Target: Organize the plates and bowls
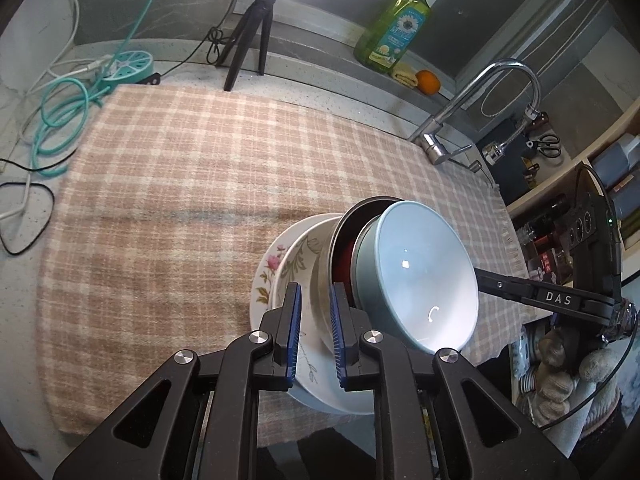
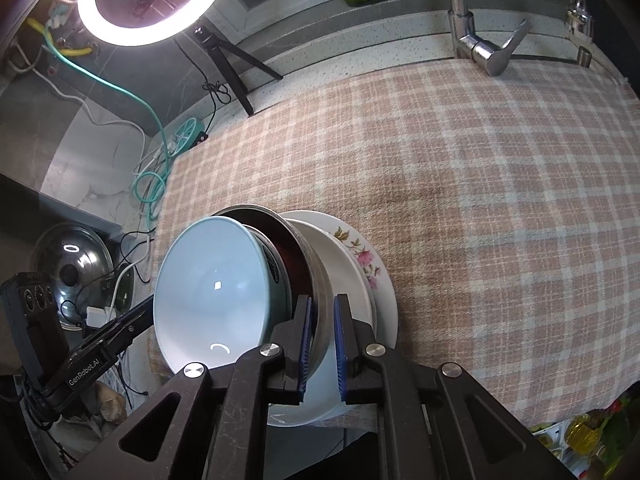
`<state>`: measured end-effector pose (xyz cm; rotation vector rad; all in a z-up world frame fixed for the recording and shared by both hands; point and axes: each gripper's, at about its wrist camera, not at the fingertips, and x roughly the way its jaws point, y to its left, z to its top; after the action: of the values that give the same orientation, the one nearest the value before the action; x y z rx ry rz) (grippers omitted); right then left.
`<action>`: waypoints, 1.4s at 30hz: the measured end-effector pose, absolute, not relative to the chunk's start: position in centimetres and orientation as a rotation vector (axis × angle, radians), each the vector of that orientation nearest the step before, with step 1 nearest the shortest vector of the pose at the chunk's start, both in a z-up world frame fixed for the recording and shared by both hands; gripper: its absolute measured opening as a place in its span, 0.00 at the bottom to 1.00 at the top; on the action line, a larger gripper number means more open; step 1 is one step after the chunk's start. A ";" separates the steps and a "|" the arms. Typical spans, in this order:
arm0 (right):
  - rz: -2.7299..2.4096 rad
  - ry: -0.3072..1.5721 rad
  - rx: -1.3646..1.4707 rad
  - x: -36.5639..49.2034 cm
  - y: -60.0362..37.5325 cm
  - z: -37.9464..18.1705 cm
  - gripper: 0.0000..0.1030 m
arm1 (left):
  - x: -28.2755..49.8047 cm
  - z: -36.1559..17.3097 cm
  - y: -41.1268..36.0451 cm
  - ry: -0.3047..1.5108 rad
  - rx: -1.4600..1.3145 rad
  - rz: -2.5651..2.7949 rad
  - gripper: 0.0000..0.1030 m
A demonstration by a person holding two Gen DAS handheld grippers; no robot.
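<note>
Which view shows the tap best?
The left wrist view: the tap shows whole there, its curved spout, body and side lever clear beyond the checked cloth. The right wrist view cuts its spout off at the top edge, leaving only the base and lever.

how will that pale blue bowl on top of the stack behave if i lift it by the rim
The blue bowl looks glazed and glossy, with sharp light reflections, so its rim may be slippery. It sits tilted in the metal bowl, so it could slide or rock once disturbed. It looks ceramic, so probably stiff, fairly heavy and breakable if dropped.
</note>
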<state>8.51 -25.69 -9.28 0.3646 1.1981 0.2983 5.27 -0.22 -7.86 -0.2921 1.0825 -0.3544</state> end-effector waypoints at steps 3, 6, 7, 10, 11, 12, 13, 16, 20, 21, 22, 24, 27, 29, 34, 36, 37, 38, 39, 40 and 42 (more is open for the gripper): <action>0.284 1.176 0.363 7.7 -26.0 -8.7 0.14 | 5.0 -7.6 0.0 1.073 -0.292 -0.354 0.12; 0.263 1.143 0.337 6.6 -26.3 -8.1 0.19 | 4.5 -7.1 0.2 1.059 -0.272 -0.343 0.18; 0.262 1.135 0.330 6.3 -26.3 -7.9 0.19 | 4.2 -6.8 0.1 1.050 -0.259 -0.338 0.21; 0.260 1.108 0.301 5.1 -26.3 -7.3 0.19 | 3.3 -6.0 0.0 1.022 -0.220 -0.318 0.25; 0.256 1.095 0.281 4.7 -26.2 -7.0 0.21 | 3.0 -5.7 -0.2 1.011 -0.207 -0.312 0.26; 0.252 1.086 0.269 4.4 -26.0 -6.8 0.21 | 2.6 -5.3 -0.4 0.999 -0.197 -0.307 0.28; 0.250 1.069 0.255 4.0 -26.0 -6.5 0.22 | 2.2 -5.0 -0.6 0.987 -0.186 -0.303 0.29; 0.253 1.029 0.235 3.0 -26.0 -5.7 0.26 | 1.0 -4.1 -1.3 0.957 -0.160 -0.288 0.31; 0.246 0.970 0.188 1.1 -26.0 -4.6 0.40 | -0.7 -3.2 -2.5 0.920 -0.129 -0.261 0.50; 0.245 0.958 0.180 0.7 -26.0 -4.5 0.44 | -1.0 -3.1 -2.7 0.914 -0.123 -0.254 0.52; 0.244 0.942 0.171 0.1 -26.1 -4.3 0.45 | -1.5 -2.9 -2.9 0.908 -0.117 -0.244 0.52; 0.238 0.923 0.149 -0.8 -26.3 -4.0 0.47 | -2.5 -2.5 -3.4 0.900 -0.107 -0.223 0.60; 0.235 0.887 0.113 -2.2 -26.5 -3.4 0.63 | -3.9 -1.9 -4.2 0.882 -0.091 -0.198 0.68; 0.229 0.854 0.089 -3.3 -26.5 -2.9 0.65 | -4.9 -1.5 -4.6 0.864 -0.069 -0.178 0.72; 0.249 0.819 0.068 -5.5 -26.2 -2.3 0.74 | -7.1 -1.1 -4.6 0.840 -0.068 -0.135 0.76; 0.256 0.806 0.065 -6.3 -26.0 -2.3 0.75 | -7.8 -1.1 -4.4 0.831 -0.076 -0.125 0.76; 0.255 0.801 0.064 -6.5 -25.9 -2.3 0.75 | -8.1 -1.1 -4.3 0.828 -0.072 -0.119 0.76; 0.248 0.795 0.063 -6.8 -25.8 -2.3 0.75 | -8.4 -1.1 -4.2 0.829 -0.070 -0.116 0.76; 0.245 0.794 0.065 -7.0 -25.8 -2.3 0.75 | -8.6 -1.1 -4.2 0.832 -0.073 -0.115 0.76; 0.249 0.795 0.070 -7.2 -25.7 -2.3 0.75 | -8.8 -1.1 -4.0 0.834 -0.076 -0.114 0.76; 0.255 0.792 0.067 -7.5 -25.4 -2.1 0.75 | -9.2 -0.8 -4.0 0.828 -0.074 -0.109 0.76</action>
<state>-7.55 -25.44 -2.06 0.0671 0.7919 0.2548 -9.16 -3.98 -0.81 -0.0737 0.8281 -0.1087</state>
